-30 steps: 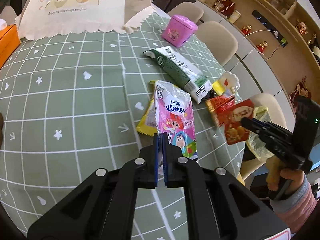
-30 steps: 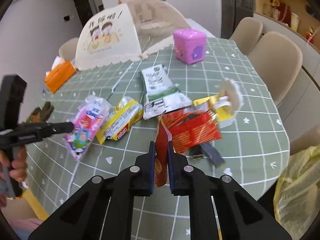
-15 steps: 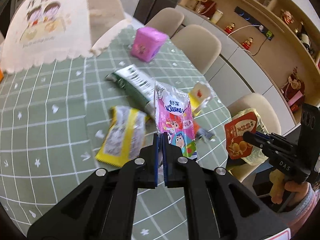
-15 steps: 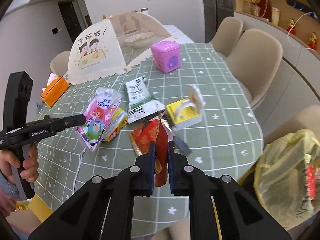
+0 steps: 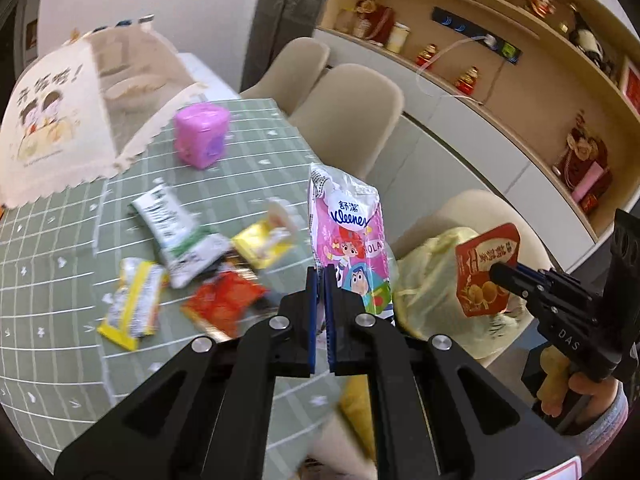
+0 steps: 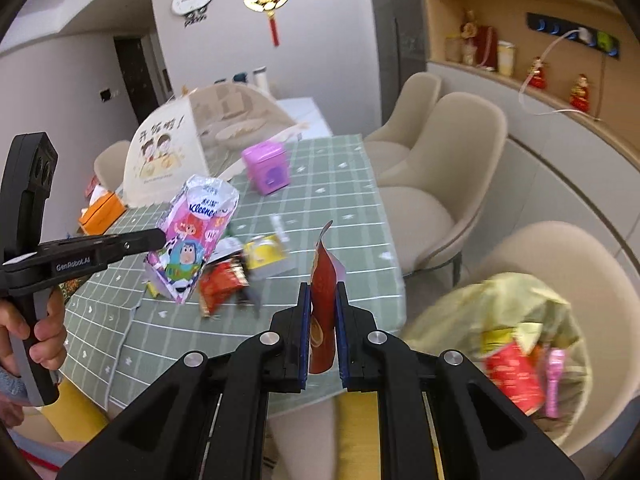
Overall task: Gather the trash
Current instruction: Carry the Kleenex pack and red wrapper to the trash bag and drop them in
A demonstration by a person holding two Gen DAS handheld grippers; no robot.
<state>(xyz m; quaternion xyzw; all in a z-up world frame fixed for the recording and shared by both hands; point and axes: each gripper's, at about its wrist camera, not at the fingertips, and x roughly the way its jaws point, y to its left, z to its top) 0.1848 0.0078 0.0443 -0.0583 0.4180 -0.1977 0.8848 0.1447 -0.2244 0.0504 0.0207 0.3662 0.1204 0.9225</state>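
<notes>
Two wrappers are held: left gripper (image 5: 320, 280) clamps the Kleenex pack (image 5: 348, 240), right gripper (image 6: 322, 300) the red packet (image 6: 323, 280). Yellow trash bag (image 6: 516, 320) lies right of and below the right gripper, the nearer one.

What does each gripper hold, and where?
Left gripper: pink Kleenex pack, by its lower edge. Right gripper: red snack wrapper, near its lower part.

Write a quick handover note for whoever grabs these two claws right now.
Left claw: shut on the pink Kleenex pack, lifted off the table.
Right claw: shut on the red snack wrapper, also lifted.
Yellow trash bag sits on the chair to the right and already holds some trash.
Left to do: drop both, then collect the wrappers on the table, like the yellow wrapper.
</notes>
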